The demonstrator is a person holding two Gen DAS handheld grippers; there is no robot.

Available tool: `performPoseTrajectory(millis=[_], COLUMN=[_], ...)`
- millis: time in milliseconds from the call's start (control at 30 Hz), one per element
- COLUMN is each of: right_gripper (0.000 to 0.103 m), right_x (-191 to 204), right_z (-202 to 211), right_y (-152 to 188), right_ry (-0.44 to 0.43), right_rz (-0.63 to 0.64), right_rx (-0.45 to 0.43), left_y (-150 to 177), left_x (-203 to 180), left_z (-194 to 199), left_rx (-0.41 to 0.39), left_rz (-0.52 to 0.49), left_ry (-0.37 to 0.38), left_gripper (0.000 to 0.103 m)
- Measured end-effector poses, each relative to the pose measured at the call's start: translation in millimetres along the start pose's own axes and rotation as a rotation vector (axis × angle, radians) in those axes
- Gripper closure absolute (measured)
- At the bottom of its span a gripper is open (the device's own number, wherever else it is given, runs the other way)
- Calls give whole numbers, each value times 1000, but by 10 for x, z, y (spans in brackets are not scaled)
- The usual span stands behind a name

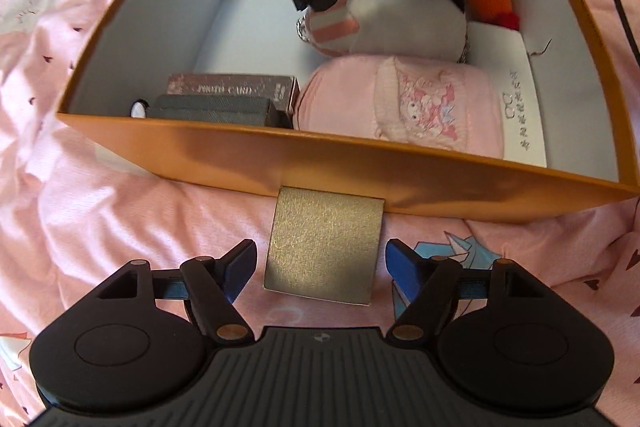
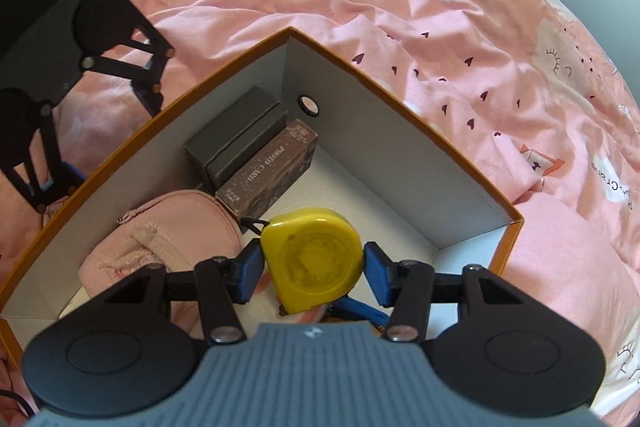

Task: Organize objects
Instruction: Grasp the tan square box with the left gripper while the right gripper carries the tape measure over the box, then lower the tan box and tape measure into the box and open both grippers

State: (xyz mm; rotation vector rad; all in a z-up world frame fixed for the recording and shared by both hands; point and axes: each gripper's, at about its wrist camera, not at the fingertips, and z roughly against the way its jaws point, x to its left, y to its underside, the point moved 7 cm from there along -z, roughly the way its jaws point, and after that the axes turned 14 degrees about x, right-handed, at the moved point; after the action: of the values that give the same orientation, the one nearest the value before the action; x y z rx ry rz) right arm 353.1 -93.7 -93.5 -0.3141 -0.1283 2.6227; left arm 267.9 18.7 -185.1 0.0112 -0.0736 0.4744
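The right tongs (image 2: 312,267) pinch the stiff, slick yellow tape measure (image 2: 314,259) by its flat sides over the orange box (image 2: 400,95), while the left tongs (image 1: 320,267) hang spread above the bed.

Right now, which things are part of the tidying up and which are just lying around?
Part of the tidying:
- yellow tape measure, held by the right gripper
- orange box
- gold card, below the open left gripper

Just lying around:
- pink bedsheet
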Motion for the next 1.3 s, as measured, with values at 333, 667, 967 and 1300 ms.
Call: performPoseTrajectory(millis=[333,667,967,1300], right_gripper=[47,47,47,48], right_x=[1,90,93,29], right_z=[-85,-45,145,270], right_y=[18,32,97,147], right_ry=[1,13,73,139], right_rz=[-22,-2,45,112], right_rx=[-7,-22,-51,-69], left_y=[35,423,144,-421], left_x=[61,174,172,27], left_z=[-120,386,1237,1580], left_rx=[36,4,-118,-199], left_rz=[65,219,264,147], left_ry=[35,-49,-140,-193], left_gripper=[33,34,34,34])
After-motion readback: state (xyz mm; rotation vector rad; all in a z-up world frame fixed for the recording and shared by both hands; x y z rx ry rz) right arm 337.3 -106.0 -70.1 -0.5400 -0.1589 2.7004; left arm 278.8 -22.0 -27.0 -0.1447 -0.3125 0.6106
